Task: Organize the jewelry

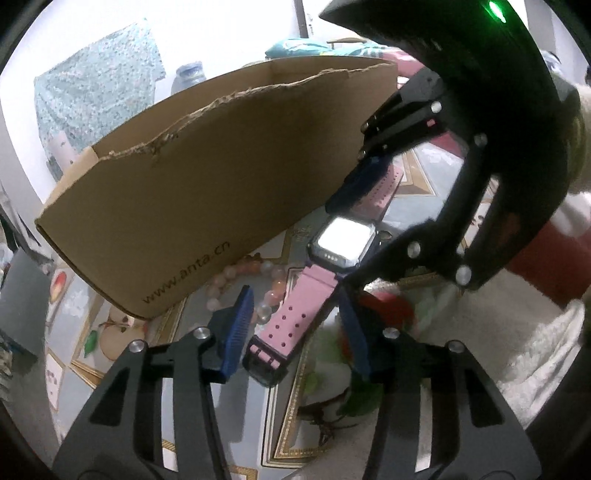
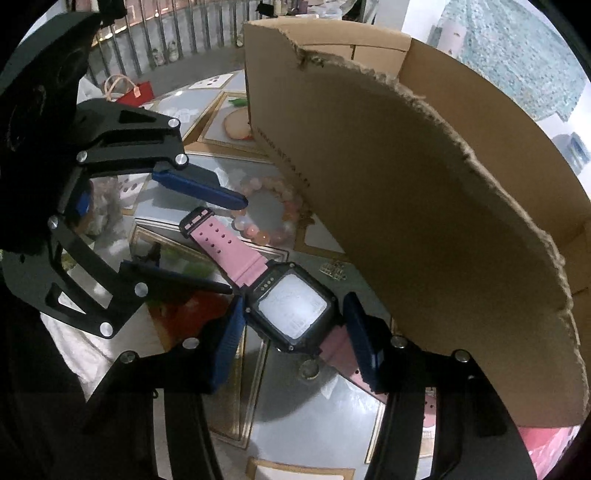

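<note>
Glossy patterned tabletop point(image 2: 295, 424), right tongs point(image 2: 295, 332) gripping watch point(image 2: 291, 314), left tongs point(image 1: 295, 332) half-open around strap.

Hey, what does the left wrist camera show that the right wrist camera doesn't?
Only the left wrist view shows the printed web address on the cardboard box and a green light on the other gripper's body. Only the right wrist view shows a red bag by a railing and a small metal piece near the box. Both show the pink-strapped watch, the pink bead bracelet and both grippers.
</note>
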The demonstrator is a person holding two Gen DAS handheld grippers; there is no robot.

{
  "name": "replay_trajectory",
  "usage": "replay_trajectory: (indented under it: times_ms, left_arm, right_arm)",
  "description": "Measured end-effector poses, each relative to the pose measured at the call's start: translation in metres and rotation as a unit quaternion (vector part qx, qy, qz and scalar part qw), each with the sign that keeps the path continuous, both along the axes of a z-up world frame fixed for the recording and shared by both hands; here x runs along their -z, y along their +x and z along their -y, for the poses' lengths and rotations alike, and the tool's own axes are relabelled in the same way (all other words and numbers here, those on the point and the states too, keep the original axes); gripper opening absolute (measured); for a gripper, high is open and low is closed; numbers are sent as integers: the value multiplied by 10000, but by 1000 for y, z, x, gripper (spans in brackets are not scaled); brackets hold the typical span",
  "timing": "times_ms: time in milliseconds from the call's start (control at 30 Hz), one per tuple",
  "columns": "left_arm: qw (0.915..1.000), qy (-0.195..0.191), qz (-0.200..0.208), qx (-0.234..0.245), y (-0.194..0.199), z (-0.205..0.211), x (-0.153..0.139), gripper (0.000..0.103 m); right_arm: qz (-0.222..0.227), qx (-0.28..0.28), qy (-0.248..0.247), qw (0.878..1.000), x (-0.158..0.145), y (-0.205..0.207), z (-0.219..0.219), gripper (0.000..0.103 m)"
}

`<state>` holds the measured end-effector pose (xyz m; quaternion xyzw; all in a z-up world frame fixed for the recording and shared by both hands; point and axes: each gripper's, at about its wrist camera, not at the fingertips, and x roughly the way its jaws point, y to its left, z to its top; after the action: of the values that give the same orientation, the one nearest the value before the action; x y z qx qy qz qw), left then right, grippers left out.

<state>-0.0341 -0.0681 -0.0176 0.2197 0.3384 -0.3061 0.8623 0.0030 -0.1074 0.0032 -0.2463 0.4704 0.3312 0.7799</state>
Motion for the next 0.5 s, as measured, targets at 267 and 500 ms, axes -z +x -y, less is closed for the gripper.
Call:
replay_trajectory:
  times_ms: [267,500]
  left_arm:
    - [9965,601,550,186,-20,12,3,21]
    - [9980,374,453,217,-14,10,-12,5]
  right_arm:
    - [-200,240,386,9988,-25,-8,11,53]
    - [-339,690,744,9943,-33,-25,32,53]
